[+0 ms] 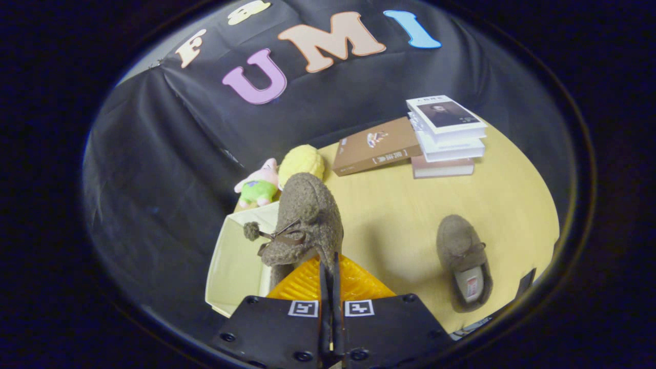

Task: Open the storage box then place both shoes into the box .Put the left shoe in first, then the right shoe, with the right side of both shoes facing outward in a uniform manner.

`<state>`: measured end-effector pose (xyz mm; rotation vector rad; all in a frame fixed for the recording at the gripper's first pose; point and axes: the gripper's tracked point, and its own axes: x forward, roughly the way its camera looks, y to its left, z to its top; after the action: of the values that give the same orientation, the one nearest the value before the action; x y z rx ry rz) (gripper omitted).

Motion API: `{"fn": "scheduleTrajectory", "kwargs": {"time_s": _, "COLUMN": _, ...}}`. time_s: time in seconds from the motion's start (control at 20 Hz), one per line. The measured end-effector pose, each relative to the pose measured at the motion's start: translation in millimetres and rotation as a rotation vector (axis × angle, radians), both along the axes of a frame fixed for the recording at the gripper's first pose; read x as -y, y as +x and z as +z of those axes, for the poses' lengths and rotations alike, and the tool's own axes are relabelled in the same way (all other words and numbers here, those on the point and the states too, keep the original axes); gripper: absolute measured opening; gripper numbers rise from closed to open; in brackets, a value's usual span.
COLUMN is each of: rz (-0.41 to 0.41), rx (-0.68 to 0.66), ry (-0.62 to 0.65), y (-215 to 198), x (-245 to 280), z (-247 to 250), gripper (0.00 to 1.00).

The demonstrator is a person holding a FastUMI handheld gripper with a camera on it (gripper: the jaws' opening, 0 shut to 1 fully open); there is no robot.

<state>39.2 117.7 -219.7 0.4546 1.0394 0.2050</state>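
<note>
Gripping a fuzzy grey-brown slipper [307, 215] over the open cream storage box [233, 261], the gripper [330, 277] stands closed; the second matching slipper [464, 261] lies at three o'clock on the pale wooden table [400, 205], black cloth wall [154, 154] behind.

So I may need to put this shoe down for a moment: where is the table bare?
The hand-held gripper is shut on the held shoe. Bare wood lies between it and the second shoe, and on toward the books. It is crowded by the open box and the plush toys.
</note>
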Motion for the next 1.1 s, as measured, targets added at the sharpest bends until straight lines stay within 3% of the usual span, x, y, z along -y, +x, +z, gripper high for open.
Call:
{"fn": "scheduleTrajectory", "kwargs": {"time_s": 0.4, "rz": 0.056, "rx": 0.003, "ry": 0.046, "y": 2.8, "x": -89.3, "z": 14.9, "gripper": 0.05}}
{"fn": "scheduleTrajectory", "kwargs": {"time_s": 0.7, "rz": 0.081, "rx": -0.045, "ry": 0.033, "y": -12.5, "x": -143.4, "z": -6.7, "gripper": 0.05}}
{"fn": "scheduleTrajectory", "kwargs": {"time_s": 1.1, "rz": 0.026, "rx": -0.126, "ry": -0.004, "y": -25.4, "x": -189.0, "z": -52.1, "gripper": 0.05}}
